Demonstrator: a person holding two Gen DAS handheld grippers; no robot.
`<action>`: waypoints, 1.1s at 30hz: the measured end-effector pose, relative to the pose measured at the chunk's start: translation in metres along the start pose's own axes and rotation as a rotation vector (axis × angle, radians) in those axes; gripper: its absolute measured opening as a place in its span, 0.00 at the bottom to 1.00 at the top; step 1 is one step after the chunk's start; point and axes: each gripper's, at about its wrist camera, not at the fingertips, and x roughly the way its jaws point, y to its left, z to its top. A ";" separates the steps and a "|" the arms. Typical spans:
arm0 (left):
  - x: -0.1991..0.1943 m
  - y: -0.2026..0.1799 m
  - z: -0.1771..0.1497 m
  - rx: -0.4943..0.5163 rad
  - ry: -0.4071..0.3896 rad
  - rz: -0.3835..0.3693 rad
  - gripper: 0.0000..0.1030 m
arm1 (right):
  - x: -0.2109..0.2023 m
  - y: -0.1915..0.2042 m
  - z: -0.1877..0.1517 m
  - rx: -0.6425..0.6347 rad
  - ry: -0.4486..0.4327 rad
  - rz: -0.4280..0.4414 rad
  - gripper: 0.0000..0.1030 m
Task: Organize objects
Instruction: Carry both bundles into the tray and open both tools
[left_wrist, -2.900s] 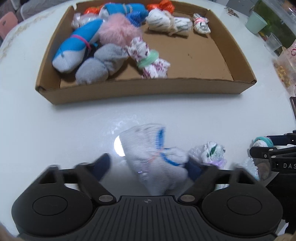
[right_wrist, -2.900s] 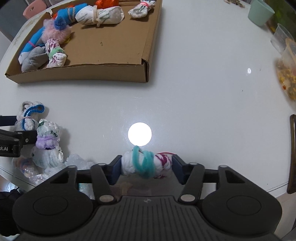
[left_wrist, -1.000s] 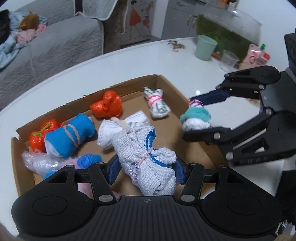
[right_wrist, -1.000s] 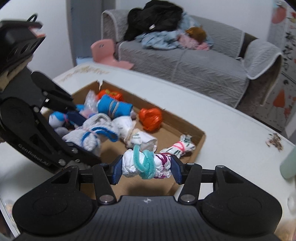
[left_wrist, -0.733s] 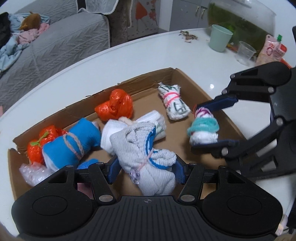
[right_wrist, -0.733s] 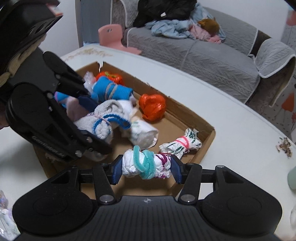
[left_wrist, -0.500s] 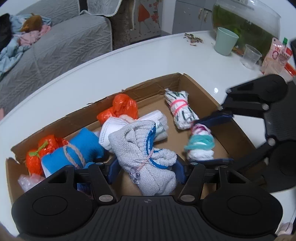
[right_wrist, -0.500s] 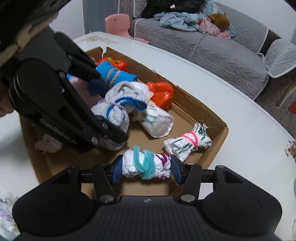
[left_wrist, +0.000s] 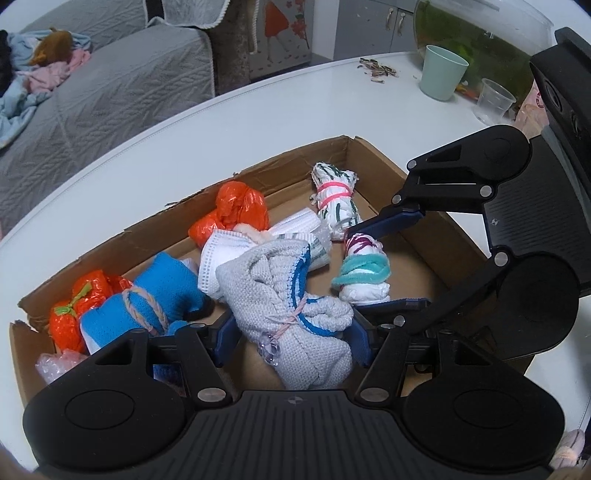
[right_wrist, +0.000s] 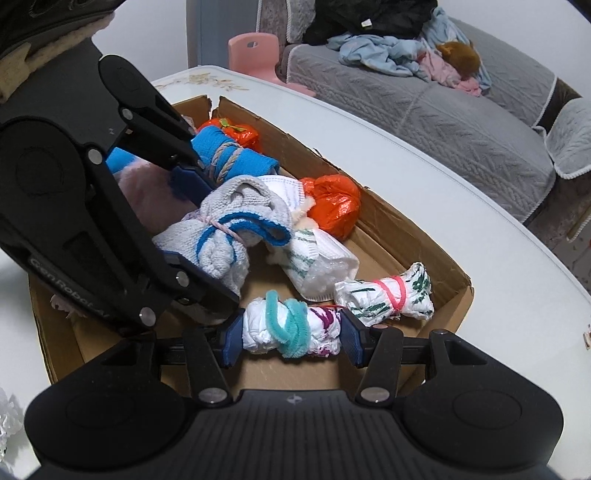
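Grey knitted sock bundle (left_wrist: 295, 314) sits clamped in the left tool (left_wrist: 291, 341), low over the cardboard box (left_wrist: 373, 155); beside it the right tool (right_wrist: 290, 341) grips a white bundle tied with teal pipe cleaner (right_wrist: 291, 328), its long axis across the fingers. Bare box floor lies under both. Beyond stretch the white bench (left_wrist: 258, 107) and a grey sofa (right_wrist: 461, 122).

Bare cardboard box (right_wrist: 399, 236) floor lies open beneath my right hand-held gripper (right_wrist: 291, 334); the pink-banded bundle (right_wrist: 384, 291) crowds just ahead, my left hand-held gripper (right_wrist: 199, 229) blocks the left, and the far side is packed.
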 end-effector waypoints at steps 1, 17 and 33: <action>0.000 0.000 0.000 -0.003 0.004 0.003 0.66 | -0.001 0.000 0.000 0.007 -0.001 0.002 0.48; -0.003 -0.001 -0.001 -0.007 -0.002 0.018 0.81 | 0.003 -0.005 0.007 -0.018 0.022 -0.015 0.52; -0.010 0.000 -0.002 -0.017 0.013 0.024 0.91 | 0.004 -0.008 0.013 -0.026 0.028 -0.022 0.64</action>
